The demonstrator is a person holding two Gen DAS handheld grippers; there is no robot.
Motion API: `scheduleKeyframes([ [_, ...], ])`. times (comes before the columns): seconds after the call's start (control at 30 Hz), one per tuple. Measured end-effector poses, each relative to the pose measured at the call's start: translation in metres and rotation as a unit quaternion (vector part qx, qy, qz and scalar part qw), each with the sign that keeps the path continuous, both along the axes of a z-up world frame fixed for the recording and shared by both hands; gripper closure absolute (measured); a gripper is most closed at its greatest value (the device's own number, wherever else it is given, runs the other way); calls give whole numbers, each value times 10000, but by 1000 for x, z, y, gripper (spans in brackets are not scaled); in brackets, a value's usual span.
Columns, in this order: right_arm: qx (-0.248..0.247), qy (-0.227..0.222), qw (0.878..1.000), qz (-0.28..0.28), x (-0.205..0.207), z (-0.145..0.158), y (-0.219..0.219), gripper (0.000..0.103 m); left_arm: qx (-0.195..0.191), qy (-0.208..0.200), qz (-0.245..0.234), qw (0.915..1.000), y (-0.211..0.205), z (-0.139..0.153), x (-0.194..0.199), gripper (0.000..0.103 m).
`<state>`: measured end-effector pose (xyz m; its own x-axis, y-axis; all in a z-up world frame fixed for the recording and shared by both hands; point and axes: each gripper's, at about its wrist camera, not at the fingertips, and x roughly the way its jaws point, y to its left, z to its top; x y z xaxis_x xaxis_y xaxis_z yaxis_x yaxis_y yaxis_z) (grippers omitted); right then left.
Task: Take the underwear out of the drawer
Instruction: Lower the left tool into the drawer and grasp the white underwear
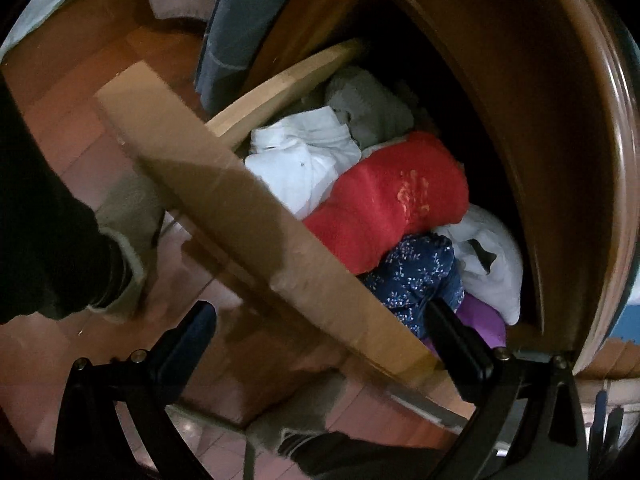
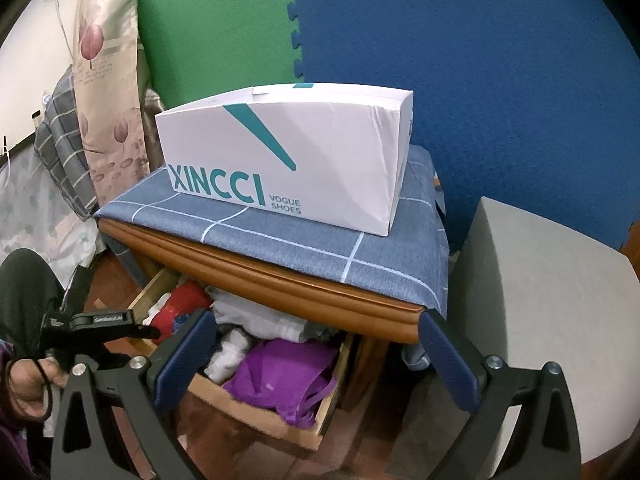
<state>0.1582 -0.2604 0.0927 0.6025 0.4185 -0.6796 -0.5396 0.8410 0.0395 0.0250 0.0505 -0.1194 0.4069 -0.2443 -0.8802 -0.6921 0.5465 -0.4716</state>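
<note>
The underwear sits in the pulled-out drawer [image 1: 280,92] of a wooden nightstand [image 2: 280,276], packed as a heap: a red folded piece [image 1: 384,200] in the middle, a white one [image 1: 300,160] and a grey one [image 1: 368,108] behind it, a navy floral piece [image 1: 416,276] in front, with a purple garment [image 2: 280,376] and another white piece [image 1: 492,264] at the near end. The left claw [image 1: 320,344] hangs over the drawer's front edge with its jaws wide apart, one finger outside the front board, the other down beside the navy piece; nothing is gripped. The right claw [image 2: 316,364] hovers in front of the drawer, jaws spread and empty. On the nightstand's blue checked cloth [image 2: 304,236] stands a white shoe box [image 2: 288,160].
</note>
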Motion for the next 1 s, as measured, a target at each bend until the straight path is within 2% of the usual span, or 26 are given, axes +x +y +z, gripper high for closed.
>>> scheduleKeyframes([
  [0.3, -52, -5, 10000, 46, -2, 0, 2, 0, -55, 316, -415, 9986, -2, 10, -5, 0],
  [0.37, -67, -4, 10000, 56, -2, -1, 3, 0, -105, 307, -560, 9979, -4, -4, -19, 0],
  [0.7, -44, -15, 10000, 61, -4, 0, 3, 0, -381, 678, -771, 9940, 0, -10, -34, 0],
  [0.87, -28, -27, 10000, 66, -4, 1, 3, 0, -286, 687, -793, 9941, -1, -4, -33, 0],
  [1.0, 94, -55, 9999, 31, -4, 3, -1, 0, 316, 674, -1004, 9922, -7, 18, -31, 2],
])
